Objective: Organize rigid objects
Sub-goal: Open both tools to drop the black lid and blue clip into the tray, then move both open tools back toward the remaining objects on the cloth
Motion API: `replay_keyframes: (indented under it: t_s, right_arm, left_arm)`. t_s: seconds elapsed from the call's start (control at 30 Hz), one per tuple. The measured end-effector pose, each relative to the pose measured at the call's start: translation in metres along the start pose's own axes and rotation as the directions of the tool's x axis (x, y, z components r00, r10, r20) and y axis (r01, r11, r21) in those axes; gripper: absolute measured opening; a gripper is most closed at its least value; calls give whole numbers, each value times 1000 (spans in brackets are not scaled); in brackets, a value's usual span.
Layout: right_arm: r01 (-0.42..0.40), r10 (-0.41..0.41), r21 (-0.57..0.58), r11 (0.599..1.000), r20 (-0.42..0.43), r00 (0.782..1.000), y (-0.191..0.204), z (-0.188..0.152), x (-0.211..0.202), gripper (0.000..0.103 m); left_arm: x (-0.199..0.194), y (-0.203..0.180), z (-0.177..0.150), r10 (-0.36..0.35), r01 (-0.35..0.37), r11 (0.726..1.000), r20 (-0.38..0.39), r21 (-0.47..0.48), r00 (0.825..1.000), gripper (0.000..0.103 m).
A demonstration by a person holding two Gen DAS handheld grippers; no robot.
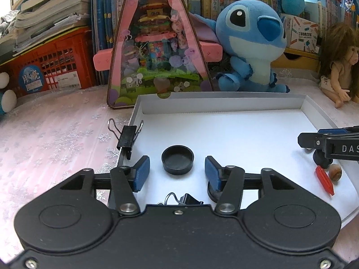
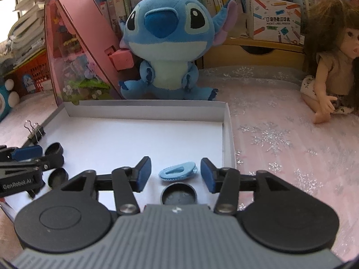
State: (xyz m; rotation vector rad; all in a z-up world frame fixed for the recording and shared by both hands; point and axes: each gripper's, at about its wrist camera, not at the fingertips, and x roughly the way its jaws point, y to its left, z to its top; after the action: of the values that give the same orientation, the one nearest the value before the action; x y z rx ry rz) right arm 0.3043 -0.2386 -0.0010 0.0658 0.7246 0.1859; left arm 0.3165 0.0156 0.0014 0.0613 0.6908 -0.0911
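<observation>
**Small items sit in white tray, both grippers open**

White tray (image 1: 224,107) on pink snowflake cloth holds: black round cap (image 1: 177,160) w/ open side up, red crayon-like piece (image 1: 324,180) next to brown bead (image 1: 335,172), light-blue clip (image 2: 178,171), another dark cap (image 2: 178,194). Black binder clip (image 1: 128,137) is on tray's left rim. Left gripper (image 1: 177,173): fingers apart, cap between, not touching. Right gripper (image 2: 175,172): fingers apart around blue clip, no contact.

The white tray's (image 1: 224,112) far half lies bare; its walls and a binder clip (image 1: 128,137) hem the left.
</observation>
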Motion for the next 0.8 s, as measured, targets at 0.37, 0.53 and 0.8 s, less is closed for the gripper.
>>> replay_keyframes:
  t_s: [0.37, 0.53, 0.8]
  right_arm:
    - [-20, 19, 3, 1000, 61, 998, 2, -2, -24, 88]
    - [-40, 38, 14, 999, 98, 994, -1, -5, -44, 92]
    - [-49, 57, -51, 997, 158, 986, 6, -18, -77, 100]
  left_arm:
    - [-43, -9, 0, -33, 29, 998, 87, 47, 996, 81]
    - [-65, -15, -5, -60, 54, 997, 113, 54, 992, 82]
    - [-95, -22, -18, -109, 102, 993, 139, 53, 984, 83]
